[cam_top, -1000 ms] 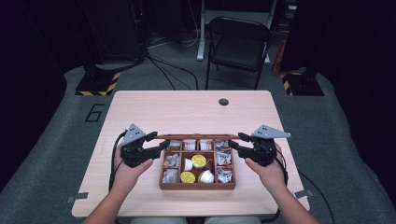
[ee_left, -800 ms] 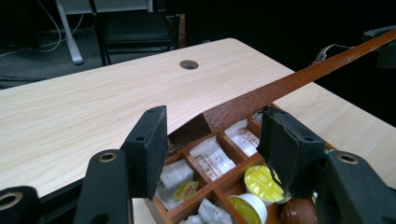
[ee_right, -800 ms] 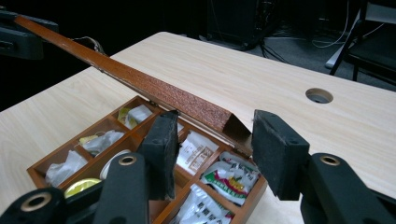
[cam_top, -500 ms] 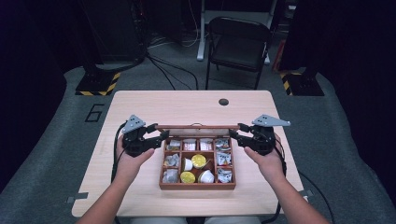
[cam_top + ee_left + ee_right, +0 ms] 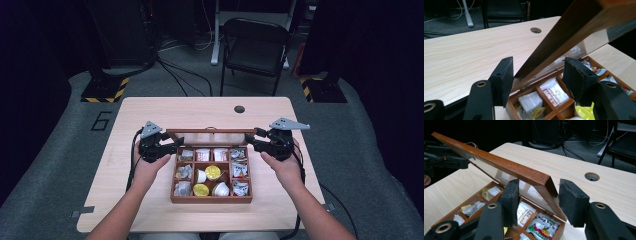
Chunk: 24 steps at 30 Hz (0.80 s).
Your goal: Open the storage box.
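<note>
reddish-brown wood makes up the compartment box point(image 5: 211, 198) that sits near the front middle of the pale wooden table point(image 5: 150, 107). its lid point(image 5: 210, 132) is raised on hinges along the far edge and stands tilted up, a clear pane set in the wooden frame. the left gripper point(image 5: 172, 146) reaches the lid's left end and the right gripper point(image 5: 252, 140) its right end, each held in a hand that comes in from the bottom of the high view.

in the left gripper view the lid's frame corner point(image 5: 574, 30) runs between the two black jaws; the left pad lies right at the wood, the right pad stands a little apart, so whether the jaws are pressing on it i cannot tell. in the right gripper view the lid's corner point(image 5: 541, 180) lies between the jaws, the left pad against its face and a narrow gap on the right, so the clamp there is also unclear.

under the lid the compartments hold paper tea bags point(image 5: 554, 91), crinkled foil sachets point(image 5: 541, 227) and small round yellow-topped cups point(image 5: 213, 172). the lid hangs over the back row and hides part of it from above.

a round cable hole point(image 5: 239, 109) lies in the table well beyond the box. a dark folding chair point(image 5: 256, 50) stands past the far edge, and cables point(image 5: 175, 75) trail on the grey floor.
</note>
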Tool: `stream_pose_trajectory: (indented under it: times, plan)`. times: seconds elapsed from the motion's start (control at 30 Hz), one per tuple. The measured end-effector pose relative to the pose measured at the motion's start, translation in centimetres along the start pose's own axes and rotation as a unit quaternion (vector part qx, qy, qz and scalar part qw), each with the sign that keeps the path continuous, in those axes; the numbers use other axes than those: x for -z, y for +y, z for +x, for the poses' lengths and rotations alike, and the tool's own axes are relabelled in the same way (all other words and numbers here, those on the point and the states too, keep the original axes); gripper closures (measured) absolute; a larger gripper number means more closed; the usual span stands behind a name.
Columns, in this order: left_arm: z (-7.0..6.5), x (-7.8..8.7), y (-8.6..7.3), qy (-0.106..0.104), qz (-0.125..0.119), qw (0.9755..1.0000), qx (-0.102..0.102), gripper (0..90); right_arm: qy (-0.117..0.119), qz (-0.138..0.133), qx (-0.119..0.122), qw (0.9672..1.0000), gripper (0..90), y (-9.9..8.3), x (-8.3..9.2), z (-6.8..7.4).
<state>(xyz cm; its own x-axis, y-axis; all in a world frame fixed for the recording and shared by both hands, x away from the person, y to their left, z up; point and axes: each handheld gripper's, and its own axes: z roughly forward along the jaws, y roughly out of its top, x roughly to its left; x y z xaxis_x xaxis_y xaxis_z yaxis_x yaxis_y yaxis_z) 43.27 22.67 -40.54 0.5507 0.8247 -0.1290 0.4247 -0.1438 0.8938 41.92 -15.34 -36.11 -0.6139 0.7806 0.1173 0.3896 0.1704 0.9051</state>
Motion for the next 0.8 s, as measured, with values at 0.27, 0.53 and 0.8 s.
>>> stream_pose_trajectory:
  times: [0.27, 0.53, 0.8]
  plan:
    - [0.6, -0.9, 0.1, -0.006, -0.001, 1.0, -0.003, 43.4, 0.001, 0.003, -0.002, 1.0, 46.6, 0.0, -0.8, -0.8]
    - [1.1, -1.5, 0.1, -0.009, -0.011, 0.9999, 0.008, 44.8, -0.008, 0.019, -0.002, 0.9998, 46.0, -1.2, -2.4, -1.8]
    - [1.4, -2.0, 0.1, -0.009, -0.007, 0.9998, 0.013, 44.8, -0.006, 0.034, -0.002, 0.9994, 45.5, -1.9, -4.5, -2.3]
